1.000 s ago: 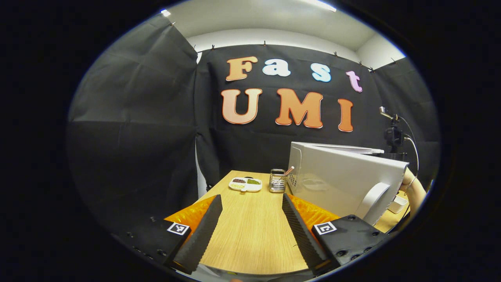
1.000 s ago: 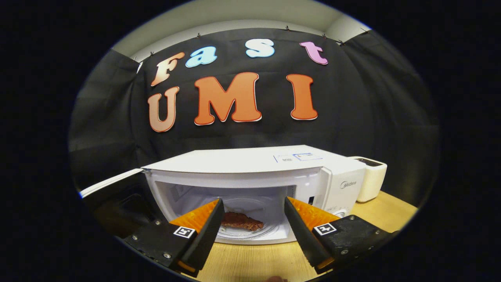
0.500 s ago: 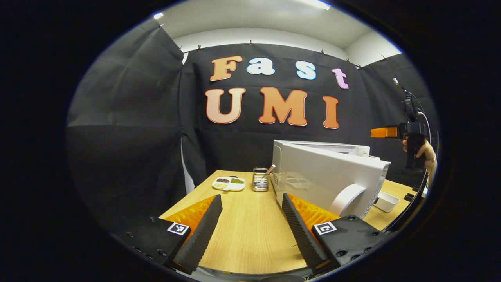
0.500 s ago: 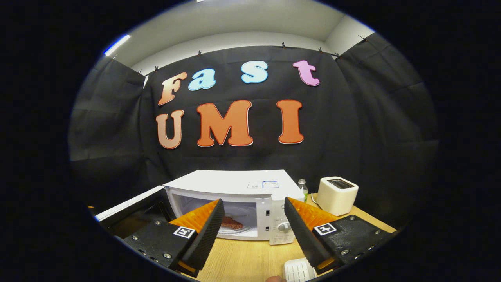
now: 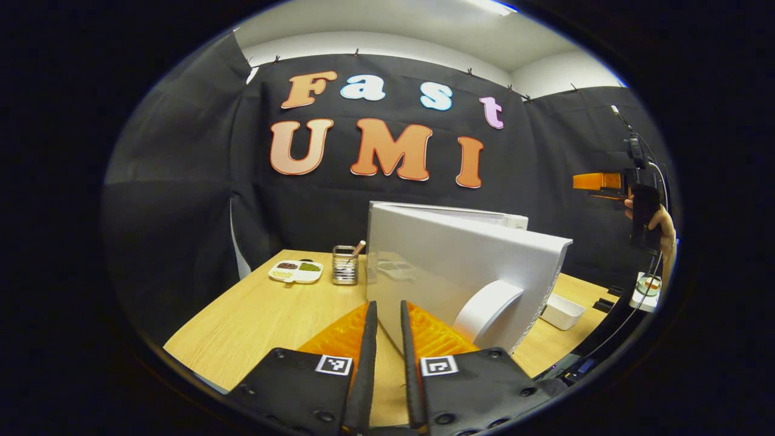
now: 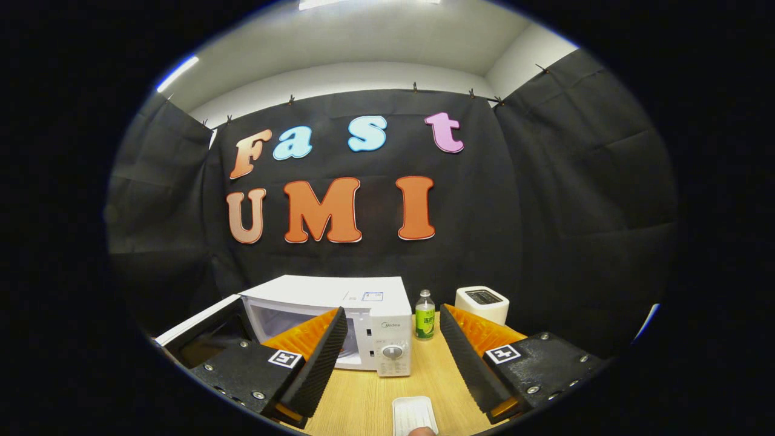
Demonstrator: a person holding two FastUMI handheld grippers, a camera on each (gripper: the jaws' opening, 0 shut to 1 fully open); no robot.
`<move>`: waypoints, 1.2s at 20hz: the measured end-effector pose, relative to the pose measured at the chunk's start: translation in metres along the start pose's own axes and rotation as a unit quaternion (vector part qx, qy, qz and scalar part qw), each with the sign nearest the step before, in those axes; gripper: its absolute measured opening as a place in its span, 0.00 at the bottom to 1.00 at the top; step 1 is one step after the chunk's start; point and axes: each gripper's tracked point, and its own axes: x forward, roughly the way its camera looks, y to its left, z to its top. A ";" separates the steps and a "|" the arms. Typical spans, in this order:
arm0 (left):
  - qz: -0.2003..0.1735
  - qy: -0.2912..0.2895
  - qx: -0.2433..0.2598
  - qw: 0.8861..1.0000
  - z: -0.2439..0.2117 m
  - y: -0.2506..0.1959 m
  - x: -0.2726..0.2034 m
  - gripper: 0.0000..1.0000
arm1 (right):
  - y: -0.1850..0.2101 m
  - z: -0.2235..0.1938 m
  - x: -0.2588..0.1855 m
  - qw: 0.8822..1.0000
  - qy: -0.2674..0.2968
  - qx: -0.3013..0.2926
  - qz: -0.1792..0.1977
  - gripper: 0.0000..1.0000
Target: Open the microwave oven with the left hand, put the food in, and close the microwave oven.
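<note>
**Door still open, left fingers nearly closed before it**

The main risk now is in the closing push. The left gripper point(image 5: 387, 363) has its fingers drawn narrow, with only a thin gap between them, and they hold nothing. If they meet the white microwave door point(image 5: 460, 266) near its lower edge or on the curved white handle point(image 5: 487, 306), they may slip along the smooth panel, and the door could swing only part of the way and not latch. A push that is too strong could also move the whole white microwave oven point(image 6: 339, 315) on the light wooden table point(image 5: 266, 315). I judge that a flat contact on the outer face of the door is the safer choice.

In the left gripper view the door stands open just ahead of the fingertips and a little to their right, with its outer face turned toward them; I cannot tell if the tips touch it. The handle lies to the right of the right finger.

The right gripper point(image 6: 392, 357) has its fingers spread wide and holds nothing. In the right gripper view the oven sits beyond the fingers, its cavity partly behind the left finger, so the food inside cannot be confirmed from here. The control panel lies between the two fingers, well apart from them.
</note>
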 end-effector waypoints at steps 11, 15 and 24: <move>-0.065 -0.003 -0.029 0.997 0.012 -0.079 0.067 0.04 | -0.041 0.012 -0.024 1.000 -0.011 0.002 -0.022 0.95; -0.086 -0.011 -0.016 0.996 0.030 -0.103 0.089 0.04 | -0.057 0.009 -0.028 0.999 -0.010 0.007 -0.030 0.95; -0.110 0.003 0.039 0.993 0.025 -0.155 0.143 0.04 | -0.096 -0.006 -0.028 0.998 -0.004 0.007 -0.060 0.94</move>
